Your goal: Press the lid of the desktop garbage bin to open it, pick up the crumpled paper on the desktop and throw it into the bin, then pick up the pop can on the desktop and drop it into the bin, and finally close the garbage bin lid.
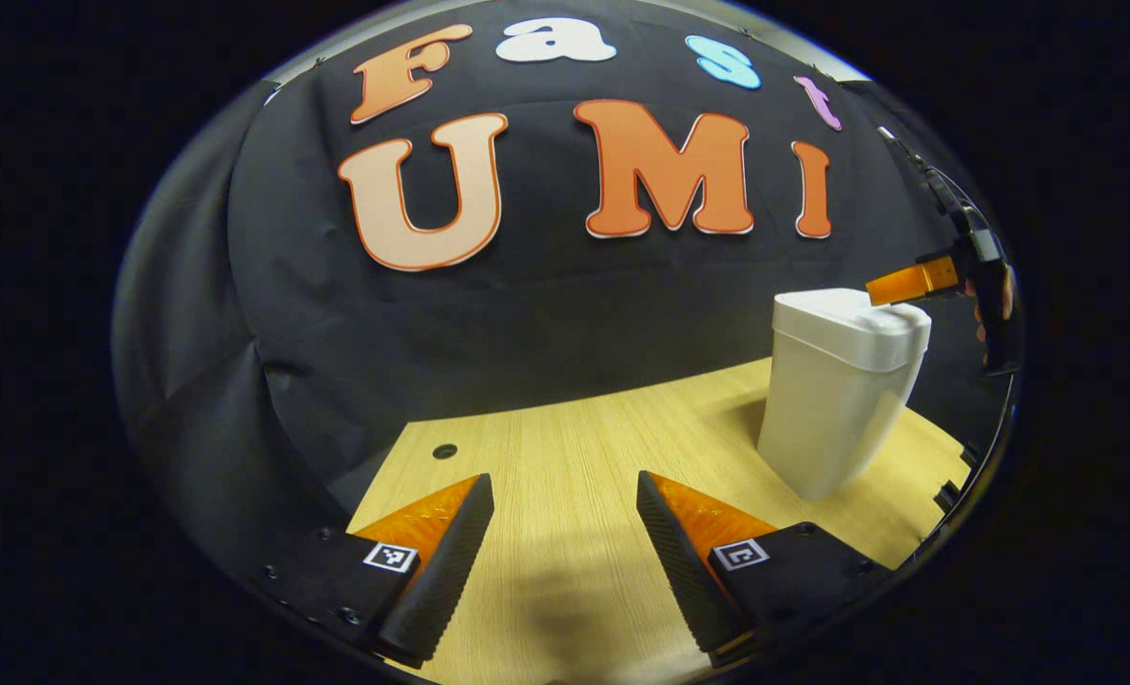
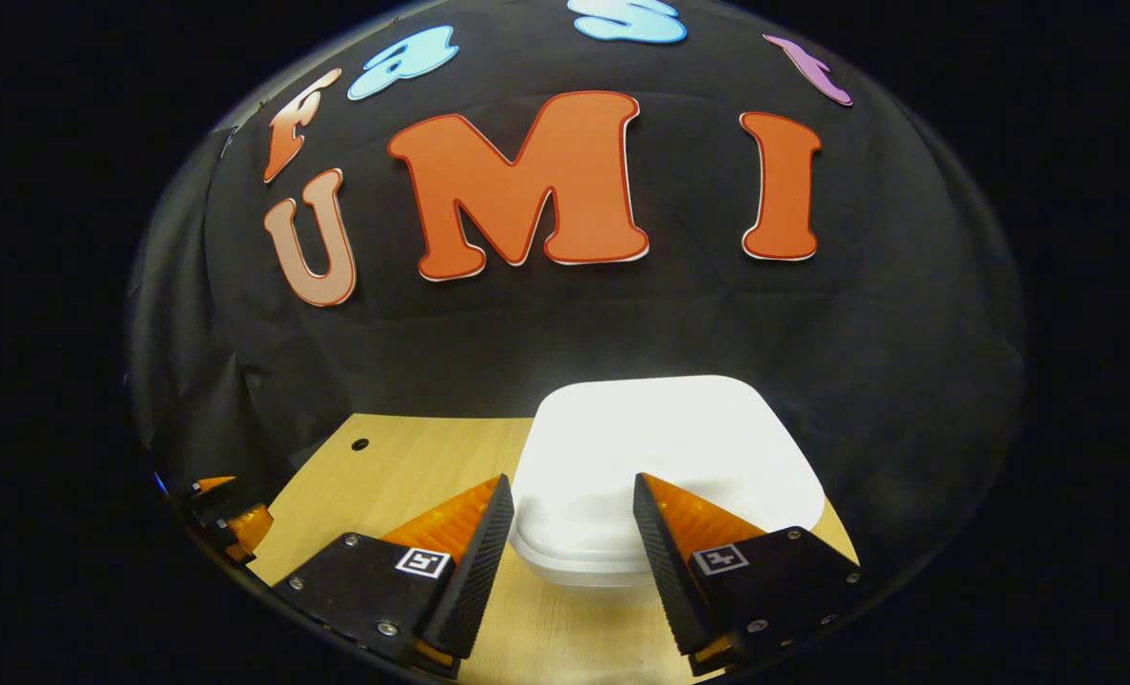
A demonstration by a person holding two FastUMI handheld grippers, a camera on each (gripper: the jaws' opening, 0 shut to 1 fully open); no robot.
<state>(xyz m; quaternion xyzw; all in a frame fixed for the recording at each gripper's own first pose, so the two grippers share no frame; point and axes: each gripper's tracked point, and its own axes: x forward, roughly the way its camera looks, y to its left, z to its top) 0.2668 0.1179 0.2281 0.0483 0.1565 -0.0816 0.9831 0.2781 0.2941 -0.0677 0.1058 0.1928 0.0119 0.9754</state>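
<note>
A white garbage bin (image 1: 836, 395) with its lid (image 1: 850, 323) down stands on the wooden desktop (image 1: 565, 457) at the right of the left gripper view. My left gripper (image 1: 565, 495) hovers open over bare wood, well left of the bin. The right gripper (image 1: 907, 285) shows far off at the bin's upper right edge, just above the lid. In the right gripper view my right gripper (image 2: 573, 495) is open, looking down on the bin's lid (image 2: 665, 447), which sits just beyond and below its fingertips.
A small round hole (image 1: 444, 451) is in the desktop near its far left corner. The black cloth wall rises close behind the desk and the bin. The left gripper (image 2: 227, 523) shows low at the left edge of the right gripper view.
</note>
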